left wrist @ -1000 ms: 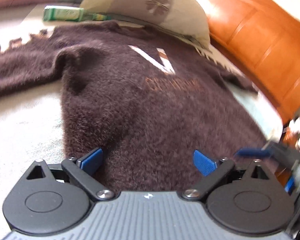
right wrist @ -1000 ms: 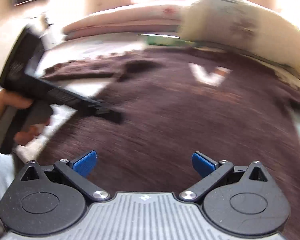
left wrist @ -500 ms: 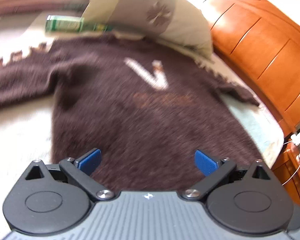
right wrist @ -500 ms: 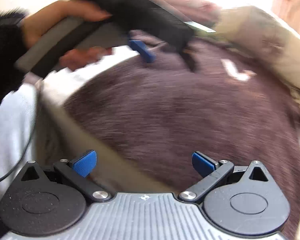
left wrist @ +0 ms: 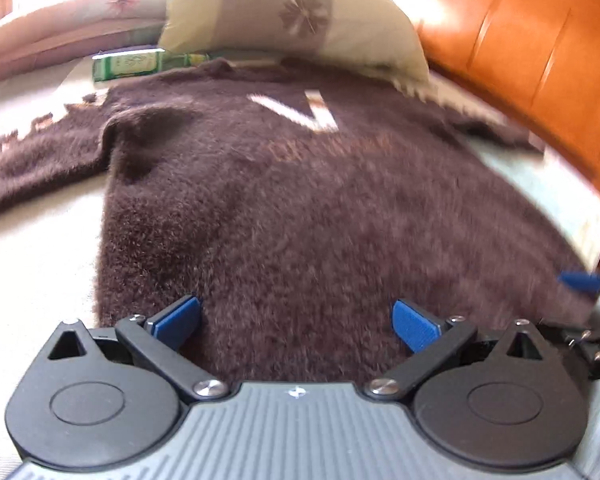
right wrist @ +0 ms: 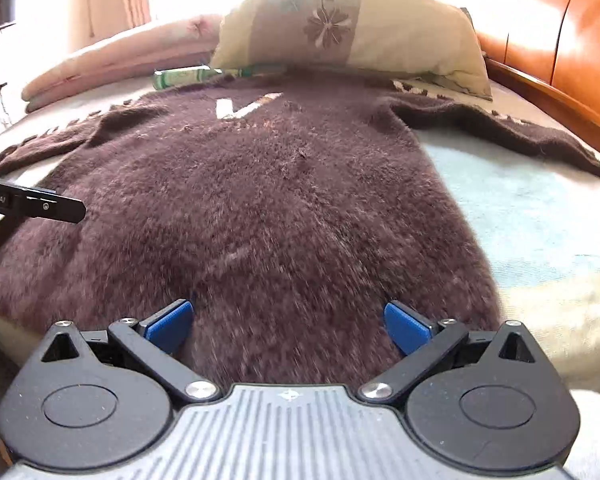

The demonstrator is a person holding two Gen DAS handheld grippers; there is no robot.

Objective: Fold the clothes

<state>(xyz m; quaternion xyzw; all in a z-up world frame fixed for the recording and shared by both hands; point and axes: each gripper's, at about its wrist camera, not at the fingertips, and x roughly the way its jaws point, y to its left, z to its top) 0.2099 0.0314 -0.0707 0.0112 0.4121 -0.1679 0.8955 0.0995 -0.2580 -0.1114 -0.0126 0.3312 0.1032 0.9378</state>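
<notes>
Lying flat on the bed, the fuzzy sweater looks soft and limp (pinch its near hem corners); left gripper and right gripper both gape empty.

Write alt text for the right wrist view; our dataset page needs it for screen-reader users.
A fuzzy brown sweater lies spread flat on a bed, sleeves out, below the open right gripper. A floral pillow sits beyond its collar.

One sweater, one pillow, one green box, two grippers.
</notes>
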